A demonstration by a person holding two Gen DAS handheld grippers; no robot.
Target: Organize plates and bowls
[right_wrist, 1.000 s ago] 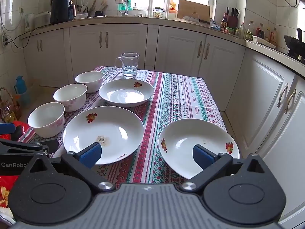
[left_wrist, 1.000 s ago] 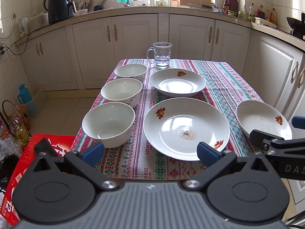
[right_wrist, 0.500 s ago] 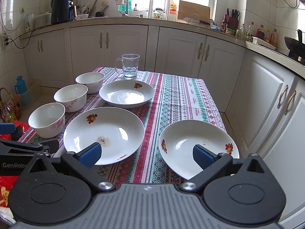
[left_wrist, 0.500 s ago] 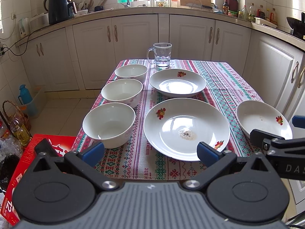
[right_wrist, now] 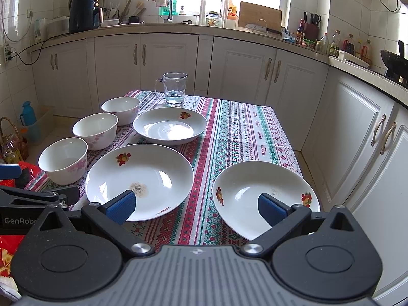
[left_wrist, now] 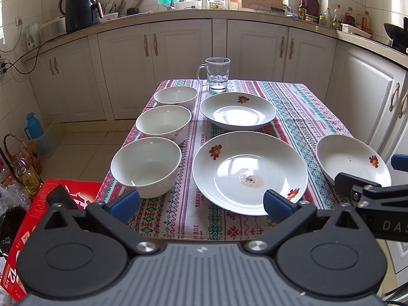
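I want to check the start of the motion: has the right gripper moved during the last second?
Yes, slightly. In the right wrist view the glass mug and near plate sit a little lower than before, so the right gripper tilted or rose slightly.

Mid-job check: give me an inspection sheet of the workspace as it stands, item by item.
Surface: table under a patterned tablecloth, flat.
Job's things: three white bowls in a row on the left, near bowl, middle bowl, far bowl, none stacked. Three flowered plates lie apart: centre plate with a crumb patch, far plate, right plate overhanging the table's near edge.
Clutter: glass mug at the far edge.
Grippers: left tongs and right tongs both open, empty, short of the table.
Cables: a black cord on the left wall, away from the table.
Surroundings: red box on the floor, white cabinets.
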